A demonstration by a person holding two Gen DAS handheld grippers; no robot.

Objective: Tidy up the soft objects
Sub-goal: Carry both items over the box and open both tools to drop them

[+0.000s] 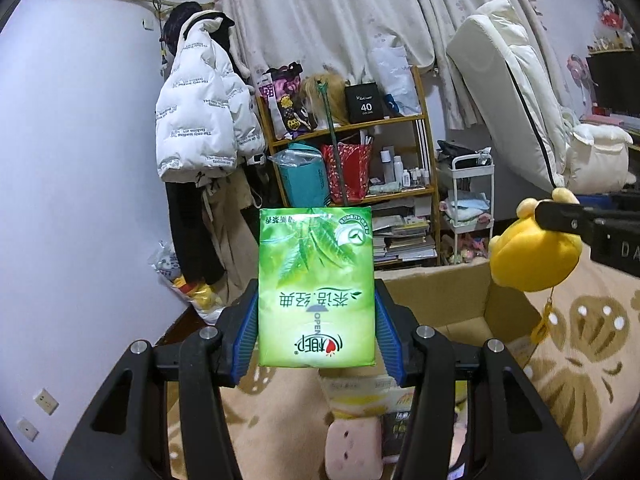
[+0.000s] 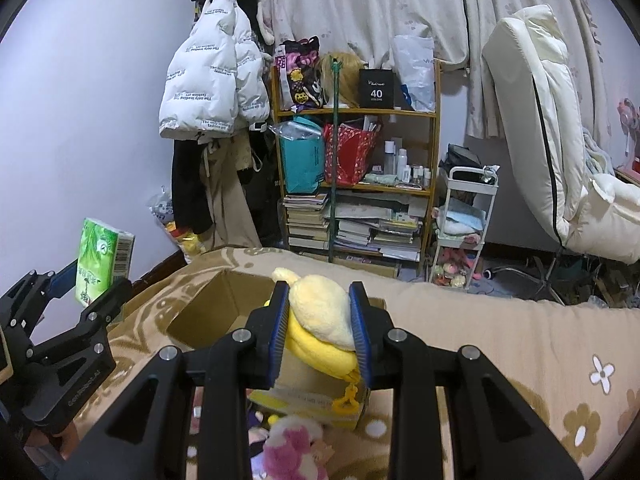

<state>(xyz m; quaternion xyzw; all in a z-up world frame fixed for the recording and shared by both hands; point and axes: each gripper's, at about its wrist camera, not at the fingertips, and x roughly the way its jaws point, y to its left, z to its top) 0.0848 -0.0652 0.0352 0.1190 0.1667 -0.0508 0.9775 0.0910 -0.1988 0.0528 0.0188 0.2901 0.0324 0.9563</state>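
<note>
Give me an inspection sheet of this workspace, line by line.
Surface: bed with a beige flower-pattern blanket.
Job's things: green tissue pack; yellow plush toy; open cardboard box on the blanket.
Clutter: pink plush and other packs low in both views.
Tongs: left tongs shut on the tissue pack; right tongs shut on the yellow plush toy, both held clear of the blanket.
Cables: nothing seen.
Surroundings: wooden shelf with books and bags, white jacket, curtain, white trolley.
</note>
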